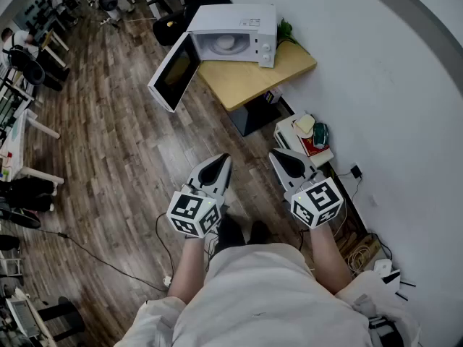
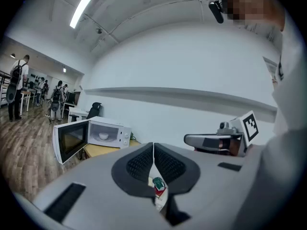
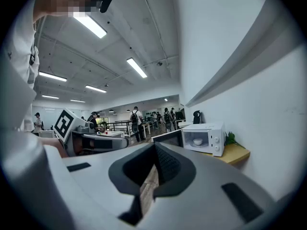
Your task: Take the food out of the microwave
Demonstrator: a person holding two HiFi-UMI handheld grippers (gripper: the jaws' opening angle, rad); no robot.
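Observation:
A white microwave [image 1: 233, 33] stands on a wooden table [image 1: 253, 74] by the wall, its door [image 1: 173, 72] swung wide open to the left. Inside sits a white bowl [image 1: 226, 43]; its contents are too small to make out. The microwave [image 2: 103, 134] and bowl [image 3: 197, 141] also show far off in both gripper views. My left gripper [image 1: 221, 162] and right gripper [image 1: 278, 156] are held side by side at waist height, well short of the table. Both are shut with nothing between the jaws.
A low white cabinet [image 1: 283, 132] with books and small items on top stands against the wall just ahead of my right gripper. Cables [image 1: 359, 251] lie on the wooden floor near my feet. Desks, chairs and several people fill the room's far left.

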